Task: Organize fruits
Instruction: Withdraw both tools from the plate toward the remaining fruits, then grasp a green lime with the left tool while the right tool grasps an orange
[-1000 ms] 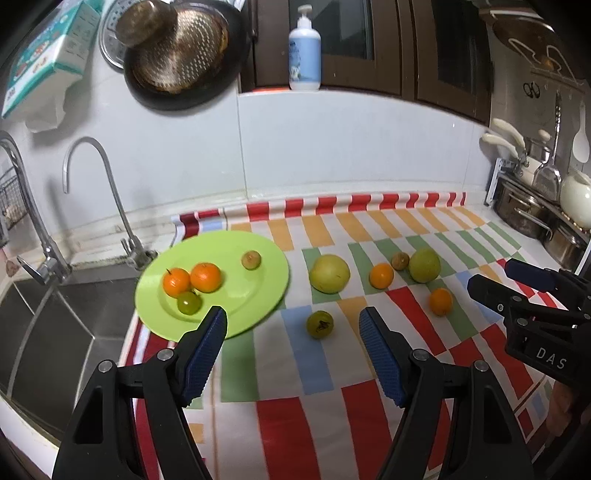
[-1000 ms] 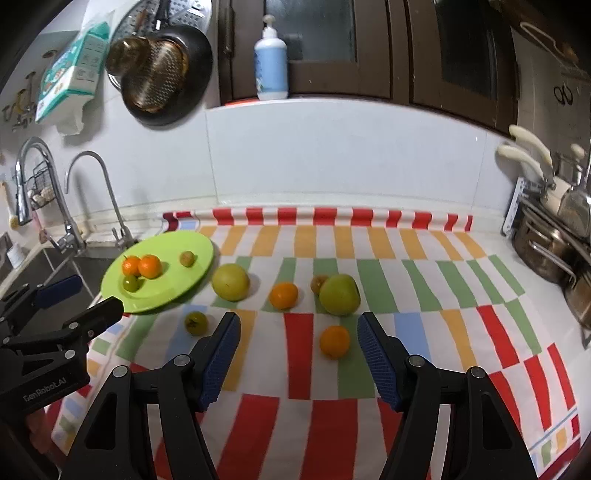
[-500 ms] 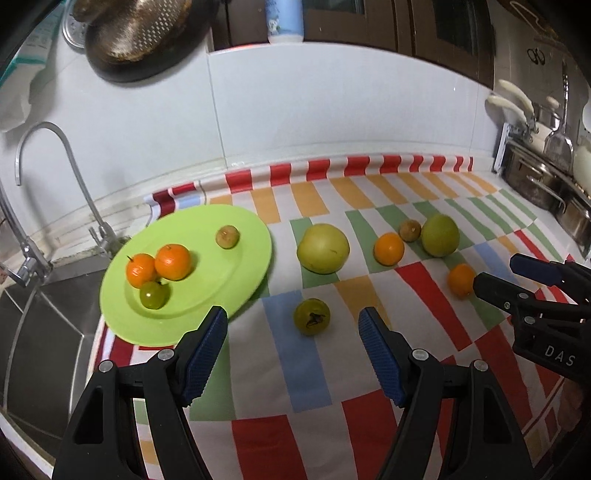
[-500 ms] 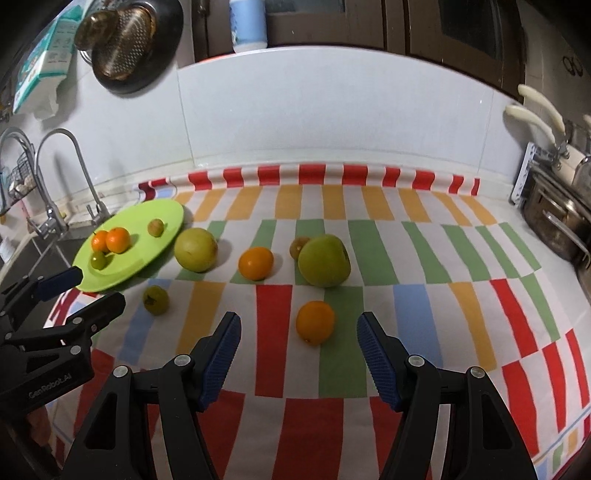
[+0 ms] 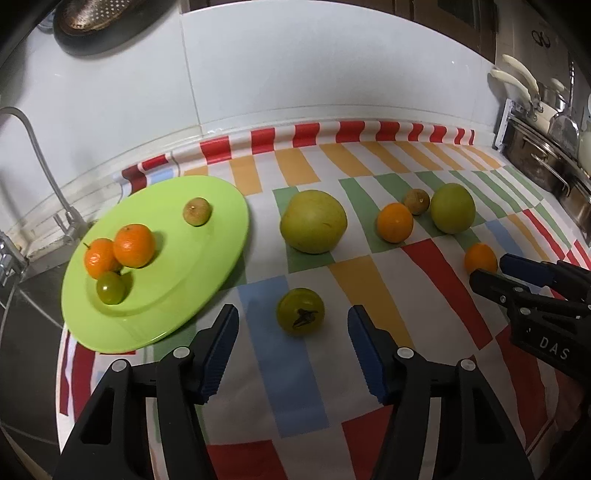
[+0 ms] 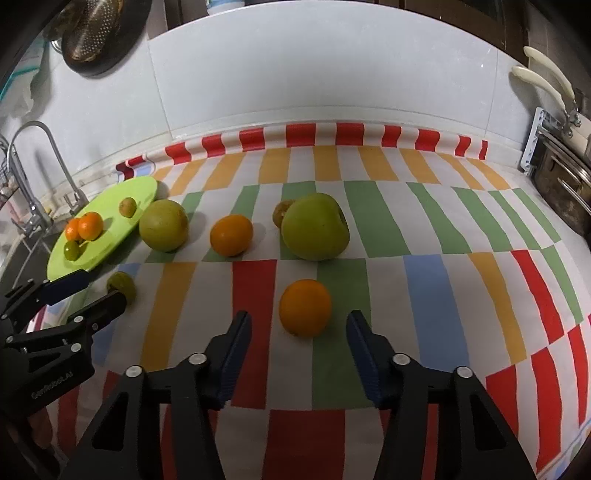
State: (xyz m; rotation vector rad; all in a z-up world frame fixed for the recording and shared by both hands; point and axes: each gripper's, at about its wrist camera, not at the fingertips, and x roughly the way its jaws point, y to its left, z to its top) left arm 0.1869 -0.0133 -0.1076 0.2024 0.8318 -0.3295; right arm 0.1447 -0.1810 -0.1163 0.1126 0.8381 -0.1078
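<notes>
A small green fruit [image 5: 301,312] with a dark mark lies on the striped cloth just ahead of my left gripper [image 5: 293,311], level with its blue fingertips. The jaws are closing, and a gap shows on both sides of the fruit. An orange [image 6: 304,308] sits between the tips of my right gripper [image 6: 299,316], whose jaws are also closing without touching it. The lime-green plate [image 5: 207,273] at the left holds two oranges [image 5: 133,245], a small green fruit [image 5: 110,288] and a brownish one [image 5: 197,211]. Loose on the cloth are a big yellow-green fruit [image 5: 313,221], another orange [image 5: 394,222] and a green apple [image 5: 452,208].
A sink with a tap [image 5: 33,147] lies left of the plate. Steel pots [image 5: 546,166] stand at the right end of the counter. White wall tiles close the back, and a dark pan [image 5: 99,26] hangs above. The striped cloth [image 6: 424,280] covers the counter.
Both grippers have come down and forward, so the fruit looks larger and nearer. Each pair of jaws has narrowed around its fruit. No fruit has moved.
</notes>
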